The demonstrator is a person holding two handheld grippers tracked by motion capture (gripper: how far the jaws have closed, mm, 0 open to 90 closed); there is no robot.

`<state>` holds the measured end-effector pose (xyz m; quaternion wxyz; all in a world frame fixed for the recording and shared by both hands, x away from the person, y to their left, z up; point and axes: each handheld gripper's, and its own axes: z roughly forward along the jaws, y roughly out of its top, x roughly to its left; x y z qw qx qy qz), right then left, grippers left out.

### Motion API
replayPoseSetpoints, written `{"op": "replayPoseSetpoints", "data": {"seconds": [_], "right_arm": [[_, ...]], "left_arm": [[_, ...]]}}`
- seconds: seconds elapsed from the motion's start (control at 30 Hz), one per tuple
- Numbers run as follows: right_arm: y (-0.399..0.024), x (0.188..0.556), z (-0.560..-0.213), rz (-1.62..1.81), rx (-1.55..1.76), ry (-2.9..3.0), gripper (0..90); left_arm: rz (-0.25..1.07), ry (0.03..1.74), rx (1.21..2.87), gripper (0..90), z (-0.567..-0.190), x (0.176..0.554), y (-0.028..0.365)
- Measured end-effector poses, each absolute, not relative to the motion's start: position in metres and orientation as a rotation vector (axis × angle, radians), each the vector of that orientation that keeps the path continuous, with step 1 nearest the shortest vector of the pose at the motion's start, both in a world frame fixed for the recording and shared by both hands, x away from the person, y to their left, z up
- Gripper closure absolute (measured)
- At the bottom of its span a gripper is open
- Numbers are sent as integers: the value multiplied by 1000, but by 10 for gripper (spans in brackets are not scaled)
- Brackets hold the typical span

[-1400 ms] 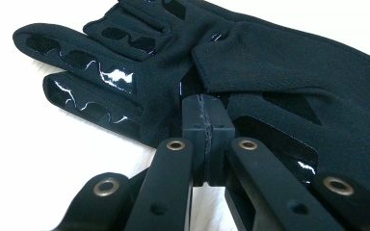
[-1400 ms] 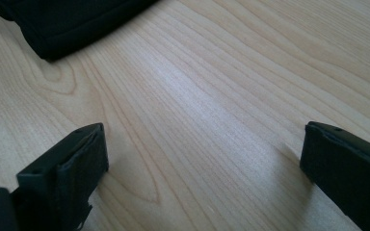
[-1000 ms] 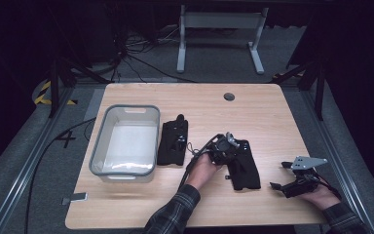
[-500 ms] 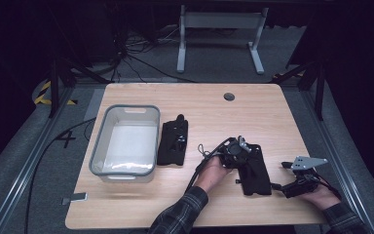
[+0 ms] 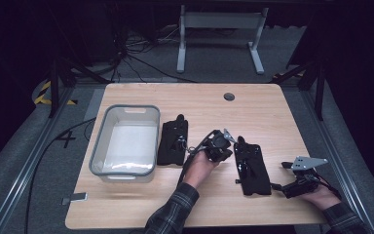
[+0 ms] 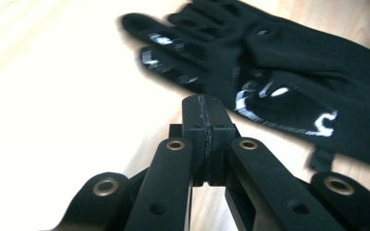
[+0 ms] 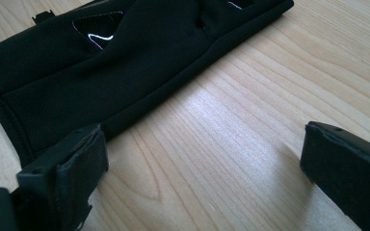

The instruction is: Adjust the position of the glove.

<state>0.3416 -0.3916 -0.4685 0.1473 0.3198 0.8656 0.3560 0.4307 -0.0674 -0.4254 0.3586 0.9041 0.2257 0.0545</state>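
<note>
Lying flat on the wooden bench (image 5: 272,117), a black glove (image 5: 252,165) sits right of centre, between the two claws. The left claw (image 5: 222,143), its jaws pressed together on nothing, hovers just beside the glove's fingers. The right claw (image 5: 278,185) rests near the cuff, jaws spread wide. A second black glove (image 5: 173,141) lies beside a clear plastic tub (image 5: 124,141) at the left.
</note>
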Motion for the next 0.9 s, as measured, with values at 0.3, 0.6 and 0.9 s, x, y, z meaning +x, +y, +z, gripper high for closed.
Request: {"op": "replayPoseSetpoints", "data": {"seconds": [0.3,0.6,0.9], "right_arm": [[-392,342,-469,1025,920,2491,33],[-392,342,-469,1025,919,2491,33],[-392,341,-469,1025,920,2492,33]], "left_arm": [[223,764,2280,898,-421,443,-19],[322,978,2213,898,-425,453,5],[420,1156,2168,898,-432,457,13]]}}
